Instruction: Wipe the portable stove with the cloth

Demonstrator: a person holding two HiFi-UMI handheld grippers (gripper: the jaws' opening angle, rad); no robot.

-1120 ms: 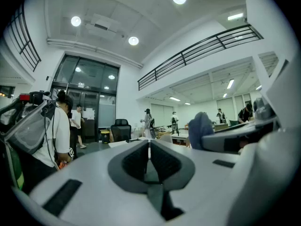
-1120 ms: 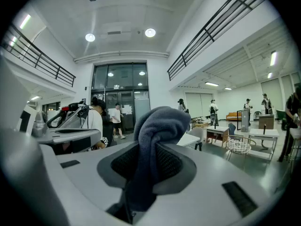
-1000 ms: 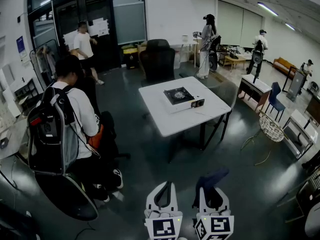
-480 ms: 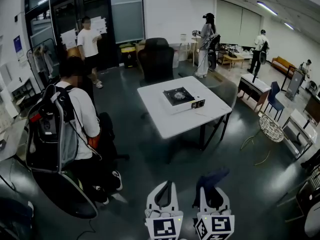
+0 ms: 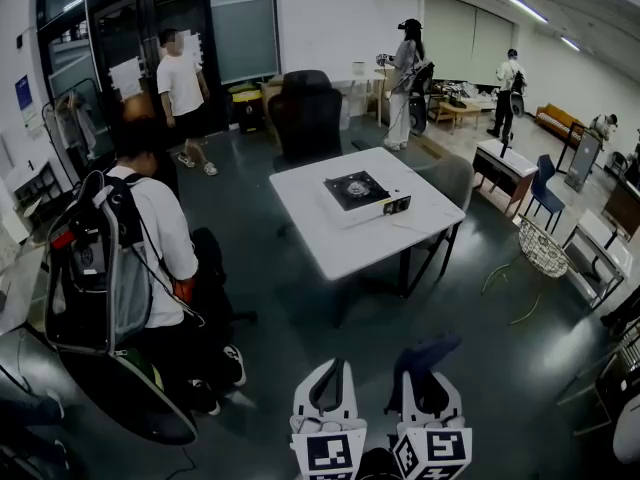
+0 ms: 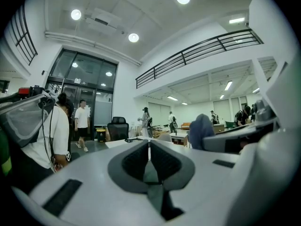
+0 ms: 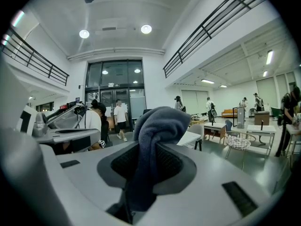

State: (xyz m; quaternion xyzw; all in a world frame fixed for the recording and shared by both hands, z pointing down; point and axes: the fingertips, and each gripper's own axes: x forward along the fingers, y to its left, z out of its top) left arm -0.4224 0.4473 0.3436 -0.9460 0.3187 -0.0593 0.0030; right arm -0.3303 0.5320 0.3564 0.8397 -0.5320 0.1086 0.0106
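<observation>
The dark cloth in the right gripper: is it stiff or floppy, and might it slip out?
Probably floppy: the cloth bunches and folds over above the right gripper. Its thick, fuzzy look suggests good grip; with the jaws shut on it, slipping seems unlikely.

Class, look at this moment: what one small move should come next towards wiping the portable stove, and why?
Probably a step forward toward the white square table: the black-topped portable stove sits on it, far beyond reach, while the right gripper is clamped on the dark blue cloth and the left gripper is shut on nothing.
</observation>
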